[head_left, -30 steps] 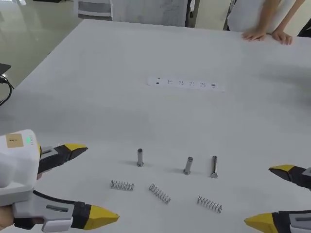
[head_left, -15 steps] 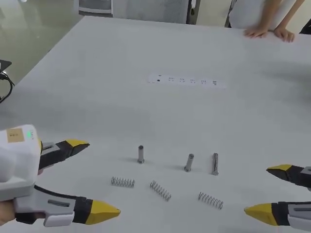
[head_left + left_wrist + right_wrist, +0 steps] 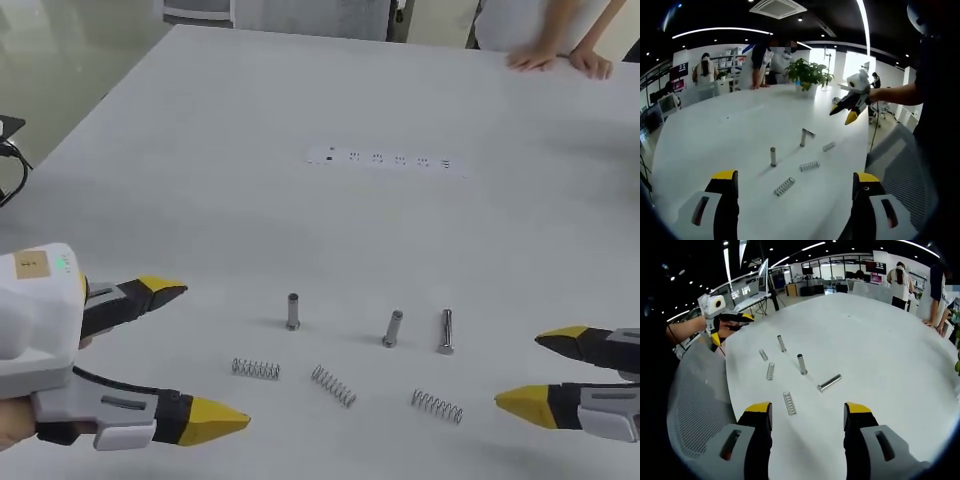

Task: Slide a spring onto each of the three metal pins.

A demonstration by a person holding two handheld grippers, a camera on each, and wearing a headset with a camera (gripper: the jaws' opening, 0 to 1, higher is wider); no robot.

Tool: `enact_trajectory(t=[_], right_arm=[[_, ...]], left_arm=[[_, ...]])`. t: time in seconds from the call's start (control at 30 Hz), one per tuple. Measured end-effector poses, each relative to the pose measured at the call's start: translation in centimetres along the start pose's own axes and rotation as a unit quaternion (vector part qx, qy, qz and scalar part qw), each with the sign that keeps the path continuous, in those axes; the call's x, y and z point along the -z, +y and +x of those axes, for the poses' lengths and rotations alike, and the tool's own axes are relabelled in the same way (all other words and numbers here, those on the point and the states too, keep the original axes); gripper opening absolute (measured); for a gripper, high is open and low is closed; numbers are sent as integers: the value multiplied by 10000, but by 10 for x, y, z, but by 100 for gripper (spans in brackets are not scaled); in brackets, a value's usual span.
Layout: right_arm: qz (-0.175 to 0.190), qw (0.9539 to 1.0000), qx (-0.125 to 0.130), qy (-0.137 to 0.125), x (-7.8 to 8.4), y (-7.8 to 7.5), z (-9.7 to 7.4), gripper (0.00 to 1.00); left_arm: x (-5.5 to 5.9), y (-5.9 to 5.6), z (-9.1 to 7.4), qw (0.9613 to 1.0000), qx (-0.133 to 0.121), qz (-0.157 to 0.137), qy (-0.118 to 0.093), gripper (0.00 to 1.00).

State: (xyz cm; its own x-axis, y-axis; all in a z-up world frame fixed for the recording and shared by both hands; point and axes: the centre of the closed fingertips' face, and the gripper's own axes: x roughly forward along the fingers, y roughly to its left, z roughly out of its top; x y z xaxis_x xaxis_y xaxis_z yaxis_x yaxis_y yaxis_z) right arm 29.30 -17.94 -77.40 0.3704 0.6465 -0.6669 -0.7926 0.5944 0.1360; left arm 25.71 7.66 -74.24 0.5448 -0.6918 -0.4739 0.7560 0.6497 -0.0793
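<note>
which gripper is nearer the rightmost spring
Right. The right gripper is just right of that spring; the left gripper is well off to its left.

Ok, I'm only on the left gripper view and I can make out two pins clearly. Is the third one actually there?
Observer: Yes. The third pin lies on its side, and from your angle it sits right behind the upright middle pin.
Operator: How is the right gripper placed for a spring?
Observer: The nearest spring lies just ahead of the open right gripper, nearer one jaw than the other and not touching either.
Operator: Anything further out to avoid?
Observer: A white power strip lies flat further up the bench, well apart from the work.
</note>
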Motion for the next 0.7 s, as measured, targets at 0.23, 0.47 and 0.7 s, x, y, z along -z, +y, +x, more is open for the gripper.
enact_trajectory(t=[0.23, 0.47, 0.7], right_arm=[[59, 9999, 81, 81, -3, -4, 6, 53], [299, 9990, 211, 245, -5, -13, 15, 46], [603, 9972, 306, 310, -10, -22, 22, 39]], left_arm=[[0, -4, 1, 10000, 42, 34, 1, 91], [1, -3, 1, 10000, 54, 13, 21, 89], [2, -4, 0, 10000, 68, 20, 39, 88]])
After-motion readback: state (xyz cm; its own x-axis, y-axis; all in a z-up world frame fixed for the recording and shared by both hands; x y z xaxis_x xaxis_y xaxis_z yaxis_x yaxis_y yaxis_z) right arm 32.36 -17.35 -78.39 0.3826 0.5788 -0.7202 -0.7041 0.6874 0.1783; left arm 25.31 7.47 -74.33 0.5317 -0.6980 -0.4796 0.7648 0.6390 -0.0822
